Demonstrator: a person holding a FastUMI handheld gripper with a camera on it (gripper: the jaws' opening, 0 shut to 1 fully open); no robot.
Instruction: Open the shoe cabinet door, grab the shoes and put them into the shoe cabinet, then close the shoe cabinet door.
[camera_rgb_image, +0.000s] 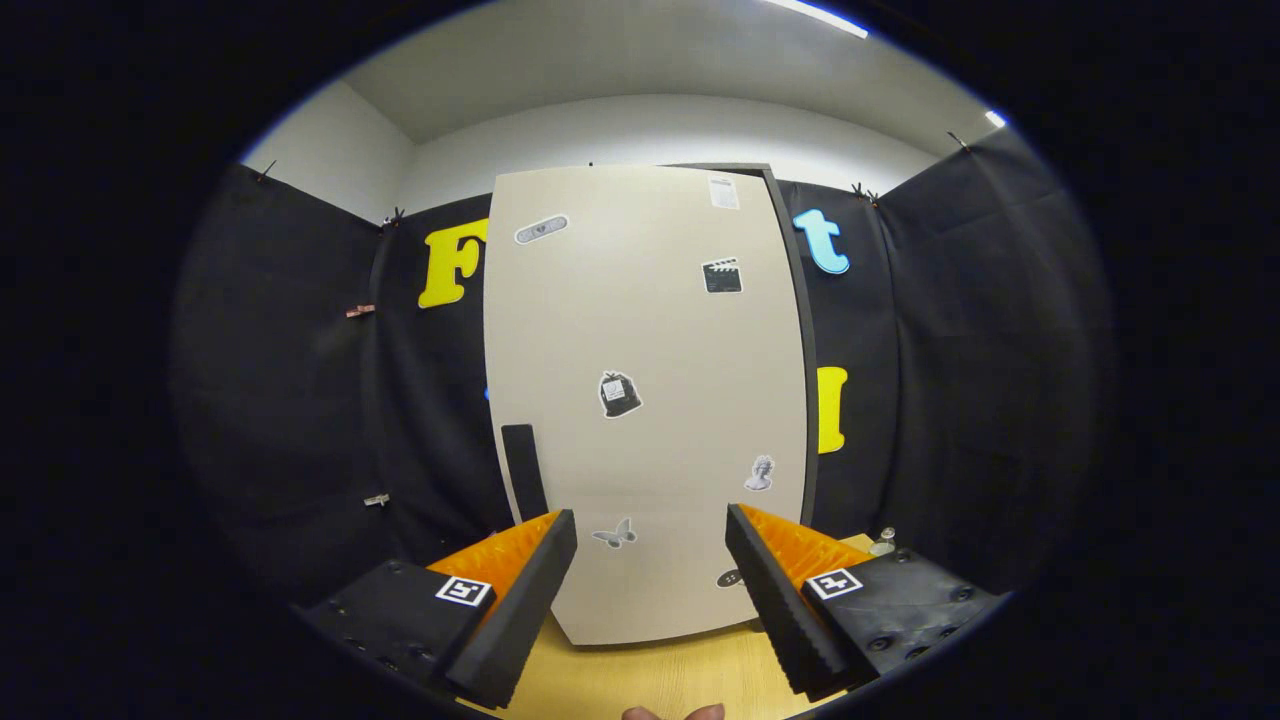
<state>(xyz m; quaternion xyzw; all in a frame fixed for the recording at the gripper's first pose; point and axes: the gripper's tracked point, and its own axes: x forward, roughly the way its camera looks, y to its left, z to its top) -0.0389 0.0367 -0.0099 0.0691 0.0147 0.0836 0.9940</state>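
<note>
A tall beige shoe cabinet door (640, 400) with several small stickers stands upright just ahead of my fingers, on a wooden table. It looks shut against its dark frame (797, 340) on the right. A black vertical handle (524, 470) sits on the door's lower left, just above my left finger. My gripper (650, 530) is open, with nothing between its fingers, and points at the lower part of the door. I see no shoes here.
The wooden tabletop (650, 670) runs under the fingers up to the cabinet's base. Black cloth walls (950, 380) close in behind and on both sides. A small silvery object (882, 541) sits on the table right of the cabinet. Fingertips of a hand (672, 713) show below.
</note>
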